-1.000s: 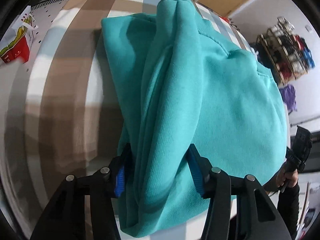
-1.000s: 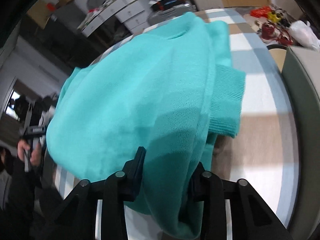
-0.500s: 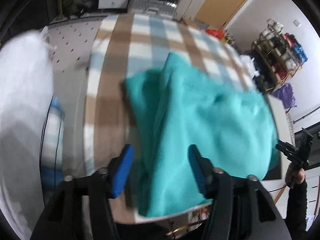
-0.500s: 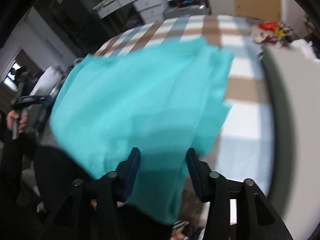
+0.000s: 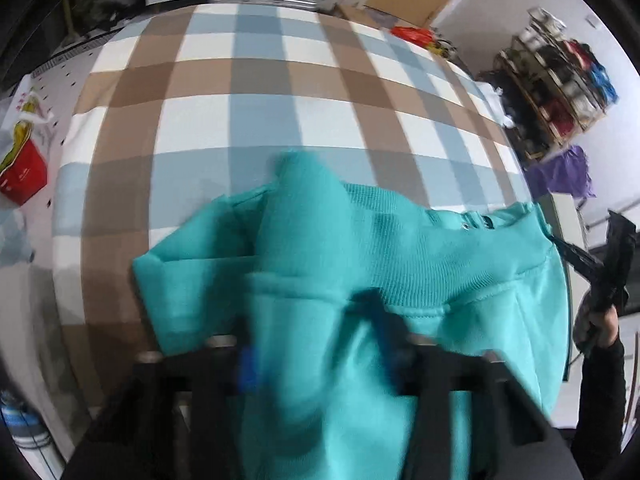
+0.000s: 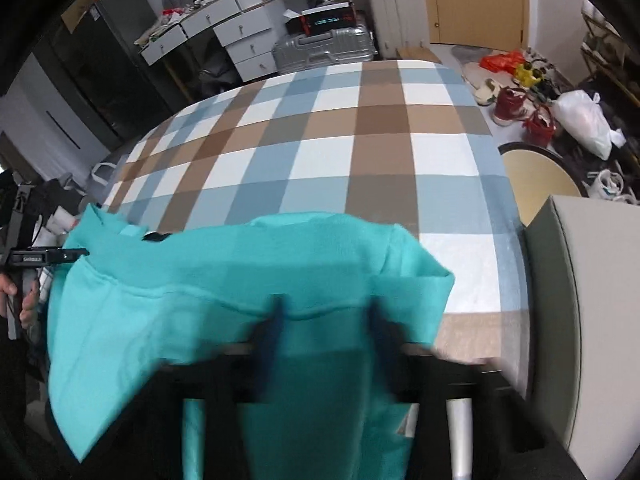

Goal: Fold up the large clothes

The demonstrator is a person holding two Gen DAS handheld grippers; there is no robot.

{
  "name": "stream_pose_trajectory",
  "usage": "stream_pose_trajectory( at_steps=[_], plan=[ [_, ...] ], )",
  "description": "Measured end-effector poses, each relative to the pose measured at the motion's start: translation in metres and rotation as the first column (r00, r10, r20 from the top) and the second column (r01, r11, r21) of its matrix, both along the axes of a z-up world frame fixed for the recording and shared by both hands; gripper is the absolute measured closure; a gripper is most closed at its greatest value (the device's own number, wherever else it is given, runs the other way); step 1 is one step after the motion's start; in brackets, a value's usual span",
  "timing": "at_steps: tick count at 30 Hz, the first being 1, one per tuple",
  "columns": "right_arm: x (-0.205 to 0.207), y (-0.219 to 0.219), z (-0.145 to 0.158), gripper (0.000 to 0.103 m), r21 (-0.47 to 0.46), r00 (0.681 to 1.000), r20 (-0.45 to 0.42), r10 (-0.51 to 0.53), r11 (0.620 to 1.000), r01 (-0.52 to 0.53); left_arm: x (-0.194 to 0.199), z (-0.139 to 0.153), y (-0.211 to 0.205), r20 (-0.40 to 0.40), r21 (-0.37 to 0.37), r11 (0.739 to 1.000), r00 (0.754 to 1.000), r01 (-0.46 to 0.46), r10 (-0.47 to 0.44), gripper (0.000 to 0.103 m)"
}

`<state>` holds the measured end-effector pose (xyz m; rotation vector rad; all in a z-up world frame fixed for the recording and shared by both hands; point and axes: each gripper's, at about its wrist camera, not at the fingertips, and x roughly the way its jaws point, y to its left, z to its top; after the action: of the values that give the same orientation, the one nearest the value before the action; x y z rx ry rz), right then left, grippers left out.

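Teal sweater (image 5: 360, 264) lies bunched at the near edge of the checked bed (image 5: 248, 120), part of it hanging off the edge toward the tools. Its long axis runs across both views, from the left tool (image 5: 316, 344) to the right tool (image 6: 328, 332), one at each end of the near hem. The far part of the bed is bare, straight ahead of both tools. Judgement: the next move turns on carrying this near edge forward, away from the person, across the axis; both hands are equally near, so it is a two-handed move.

Left tool: jaws closing, narrow, teal cloth between them; blur hides whether the pads press yet. Right tool: same, closing on a fold of the hem.

Versus one second ago: the sweater then covered most of the bed and filled both views; now it sits low and near, with much bare check beyond. Half a second ago the jaws stood wider.
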<state>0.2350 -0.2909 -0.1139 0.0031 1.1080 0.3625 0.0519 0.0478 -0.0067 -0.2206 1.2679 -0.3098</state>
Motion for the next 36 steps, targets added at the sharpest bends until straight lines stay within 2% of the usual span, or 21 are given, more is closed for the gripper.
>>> stream_pose_trajectory(
  at_steps=[2,3,7,9,10,12,14,15,18,20,22,24,25,26,27,28,29,30,32,34,36],
  plan=[
    [-0.005,-0.004,0.01,0.09,0.041,0.999,0.032,0.023,0.999,-0.024,-0.004,0.01,0.0,0.034,0.013,1.0,0.999,0.018,-0.019,0.089],
    [-0.01,-0.005,0.018,0.091,0.034,0.996,0.079,0.033,0.999,-0.036,-0.004,0.018,0.0,0.051,0.01,1.0,0.999,0.017,-0.018,0.091],
    [-0.019,-0.007,0.048,0.092,0.027,0.979,0.205,0.02,0.999,-0.026,-0.012,0.05,0.01,0.169,-0.02,1.0,0.986,-0.004,0.007,0.092],
    [-0.023,-0.009,0.062,0.092,0.034,0.96,0.279,-0.015,0.999,0.005,-0.015,0.056,0.015,0.215,0.0,0.999,0.976,-0.034,0.033,0.092],
    [-0.02,-0.009,0.063,0.092,0.033,0.957,0.288,-0.022,0.999,0.013,-0.013,0.052,0.016,0.206,0.014,0.999,0.978,-0.043,0.039,0.092],
    [-0.012,-0.006,0.056,0.092,0.004,0.96,0.277,-0.035,0.999,0.035,-0.007,0.032,0.019,0.164,0.051,0.996,0.984,-0.072,0.063,0.092],
    [0.001,0.001,0.029,0.092,-0.074,0.975,0.222,-0.027,0.996,0.044,0.002,-0.001,0.013,0.097,0.107,0.991,0.993,-0.078,0.068,0.092],
    [0.006,0.004,0.018,0.092,-0.109,0.98,0.196,-0.018,0.993,0.04,0.003,-0.014,0.013,0.088,0.105,0.99,0.992,-0.098,0.089,0.091],
    [0.012,0.014,-0.024,0.091,-0.21,0.996,0.091,0.006,0.978,0.013,0.0,-0.009,0.013,0.105,0.088,0.986,0.986,-0.14,0.131,0.085],
    [0.006,0.016,-0.017,0.089,-0.238,0.993,0.121,0.007,0.971,0.022,-0.011,0.011,0.019,0.109,0.101,0.981,0.982,-0.163,0.152,0.085],
    [-0.003,0.013,0.0,0.085,-0.261,0.993,0.114,-0.007,0.965,0.037,-0.024,0.033,0.021,0.127,0.163,0.97,0.979,-0.182,0.162,0.085],
    [-0.016,0.007,0.021,0.081,-0.268,0.989,0.146,-0.035,0.961,0.074,-0.044,0.062,0.019,0.203,0.2,0.961,0.968,-0.189,0.147,0.085],
    [-0.026,0.004,0.036,0.075,-0.238,0.984,0.171,-0.049,0.967,0.09,-0.054,0.073,0.013,0.239,0.2,0.962,0.961,-0.187,0.137,0.081],
    [-0.038,0.004,0.052,0.068,-0.175,0.981,0.187,-0.052,0.981,0.085,-0.063,0.082,0.005,0.263,0.189,0.968,0.958,-0.167,0.114,0.076],
    [-0.048,0.008,0.065,0.061,-0.109,0.981,0.19,-0.045,0.992,0.067,-0.071,0.089,-0.007,0.275,0.172,0.976,0.958,-0.135,0.084,0.057],
    [-0.057,0.017,0.075,0.047,-0.057,0.982,0.186,-0.03,0.998,0.041,-0.08,0.093,-0.024,0.289,0.141,0.986,0.956,-0.091,0.047,0.046],
    [-0.064,0.028,0.081,0.042,-0.025,0.983,0.184,-0.009,1.0,0.014,-0.088,0.094,-0.039,0.3,0.118,0.992,0.954,-0.048,0.01,0.046],
    [-0.073,0.045,0.085,0.042,0.001,0.983,0.18,0.026,1.0,-0.026,-0.093,0.092,-0.058,0.299,0.116,0.993,0.954,0.002,-0.037,0.046],
    [-0.086,0.078,0.082,0.042,-0.008,0.984,0.154,0.091,0.996,-0.091,-0.092,0.072,-0.093,0.232,0.136,0.987,0.965,0.09,-0.12,0.046],
    [-0.092,0.114,0.064,0.046,-0.063,0.98,0.094,0.175,0.984,-0.169,-0.088,0.037,-0.115,0.118,0.151,0.978,0.98,0.142,-0.16,0.046],
    [-0.094,0.134,0.038,0.047,-0.154,0.978,0.04,0.203,0.969,-0.194,-0.082,0.003,-0.12,0.021,0.175,0.975,0.989,0.14,-0.146,0.046]
  ],
)
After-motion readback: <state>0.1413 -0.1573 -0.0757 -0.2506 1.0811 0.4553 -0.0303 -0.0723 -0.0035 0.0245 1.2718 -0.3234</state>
